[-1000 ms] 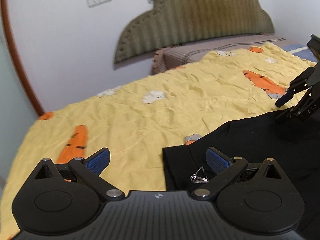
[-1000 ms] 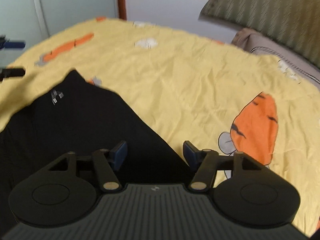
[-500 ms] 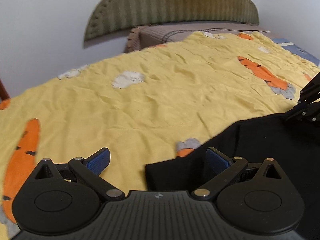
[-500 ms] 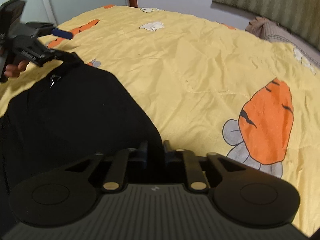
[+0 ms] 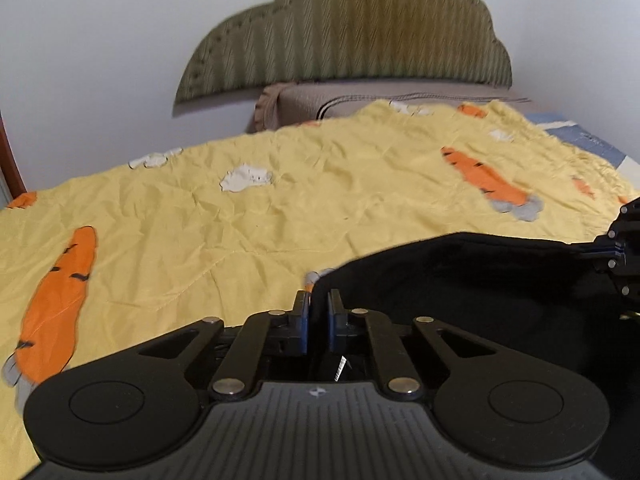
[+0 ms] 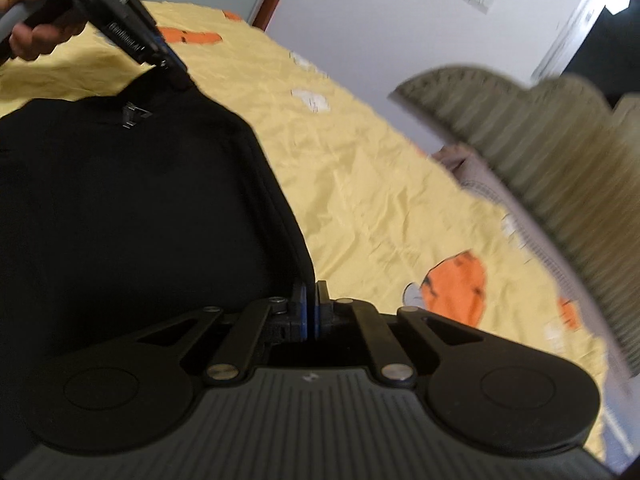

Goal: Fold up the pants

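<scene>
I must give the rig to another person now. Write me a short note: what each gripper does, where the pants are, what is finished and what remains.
Left gripper: shut on a corner of the black fabric pants.
Right gripper: shut on the other corner of the same edge of the pants.
Pants: that edge hangs lifted between the two grippers; the rest lies below, over the yellow bedspread with orange carrot prints. A small metal clasp shows near the left corner.
Done: both corners gripped and raised.
Left: carry the edge over for the fold, lay it flat, release. No finished fold is visible yet.
</scene>
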Demonstrator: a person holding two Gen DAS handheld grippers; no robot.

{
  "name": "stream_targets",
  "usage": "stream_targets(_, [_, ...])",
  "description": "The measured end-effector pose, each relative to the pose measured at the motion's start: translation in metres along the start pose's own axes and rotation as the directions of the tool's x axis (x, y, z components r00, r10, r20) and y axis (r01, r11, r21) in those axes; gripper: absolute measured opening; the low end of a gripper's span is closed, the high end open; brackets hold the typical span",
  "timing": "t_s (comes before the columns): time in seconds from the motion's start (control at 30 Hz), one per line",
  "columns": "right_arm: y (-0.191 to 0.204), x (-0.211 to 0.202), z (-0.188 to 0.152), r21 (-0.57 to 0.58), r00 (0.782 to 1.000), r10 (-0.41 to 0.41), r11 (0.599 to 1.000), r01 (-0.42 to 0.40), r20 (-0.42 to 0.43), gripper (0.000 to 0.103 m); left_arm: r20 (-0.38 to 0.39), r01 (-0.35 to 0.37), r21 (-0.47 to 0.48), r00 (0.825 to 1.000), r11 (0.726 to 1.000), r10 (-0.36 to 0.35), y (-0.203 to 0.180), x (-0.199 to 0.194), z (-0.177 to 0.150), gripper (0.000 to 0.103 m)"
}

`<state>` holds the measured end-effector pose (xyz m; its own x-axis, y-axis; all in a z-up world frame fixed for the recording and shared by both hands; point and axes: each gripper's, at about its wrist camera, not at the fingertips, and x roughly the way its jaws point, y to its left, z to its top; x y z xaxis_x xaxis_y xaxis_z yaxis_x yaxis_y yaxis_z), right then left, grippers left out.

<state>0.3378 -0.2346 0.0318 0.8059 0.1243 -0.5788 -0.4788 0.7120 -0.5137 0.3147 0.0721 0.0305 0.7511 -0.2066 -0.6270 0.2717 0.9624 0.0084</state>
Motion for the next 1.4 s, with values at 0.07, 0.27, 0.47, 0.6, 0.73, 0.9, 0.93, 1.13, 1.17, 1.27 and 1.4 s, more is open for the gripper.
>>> stream_targets(0.07, [0.013,-0.021,0.001,-0.016,0.999,-0.026,1.000,0.027,0.024,0.004,0.021,0.004,-0.004,1.000,1.000,-0.004,-0.006,-0.019,-0.008,0.007])
stream_targets(0.27, [0.045,-0.074,-0.007,-0.008,0.995,-0.072,0.997,0.073,0.064,0.004,0.068,0.011,-0.035,0.998,0.999,-0.009,-0.020,-0.075,-0.039,0.006])
stream_targets(0.47, [0.073,-0.111,-0.024,0.030,0.994,-0.073,0.997,0.070,0.078,0.004,0.076,0.010,-0.039,0.997,0.999,-0.007,-0.029,-0.121,-0.074,0.006])
stream_targets(0.6, [0.097,-0.131,-0.039,0.036,0.995,-0.061,0.998,0.058,0.078,0.004,0.060,0.017,-0.068,0.998,0.998,-0.013,-0.030,-0.143,-0.104,0.006])
stream_targets(0.73, [0.127,-0.148,-0.053,0.015,0.997,-0.039,0.999,0.038,0.070,0.004,0.025,0.013,-0.082,1.000,0.997,-0.011,-0.034,-0.155,-0.133,0.006])
stream_targets(0.9, [0.159,-0.161,-0.068,-0.032,1.000,-0.013,0.999,0.014,0.028,0.004,-0.008,0.003,-0.080,1.000,0.997,-0.004,-0.039,-0.163,-0.159,0.007])
stream_targets(0.93, [0.163,-0.161,-0.071,-0.034,1.000,-0.008,0.999,0.009,0.019,0.004,-0.013,0.001,-0.078,1.000,0.997,-0.002,-0.040,-0.163,-0.161,0.007])
stream_targets(1.13, [0.182,-0.163,-0.078,-0.065,1.000,0.009,0.998,-0.010,-0.016,0.004,-0.074,-0.045,-0.014,0.996,0.999,0.044,-0.045,-0.157,-0.170,0.013])
stream_targets(1.17, [0.187,-0.163,-0.080,-0.079,1.000,0.005,0.997,-0.007,-0.022,0.004,-0.077,-0.048,-0.004,0.996,0.999,0.048,-0.045,-0.158,-0.172,0.013])
stream_targets(1.27, [0.195,-0.158,-0.083,-0.112,0.999,-0.003,0.994,-0.001,-0.040,0.005,-0.068,-0.080,0.031,0.994,0.996,0.082,-0.049,-0.169,-0.173,0.015])
stream_targets(1.4, [0.196,-0.163,-0.085,-0.114,0.999,0.012,0.993,-0.018,-0.053,0.008,-0.035,-0.153,0.062,0.987,0.986,0.155,-0.047,-0.188,-0.169,0.015])
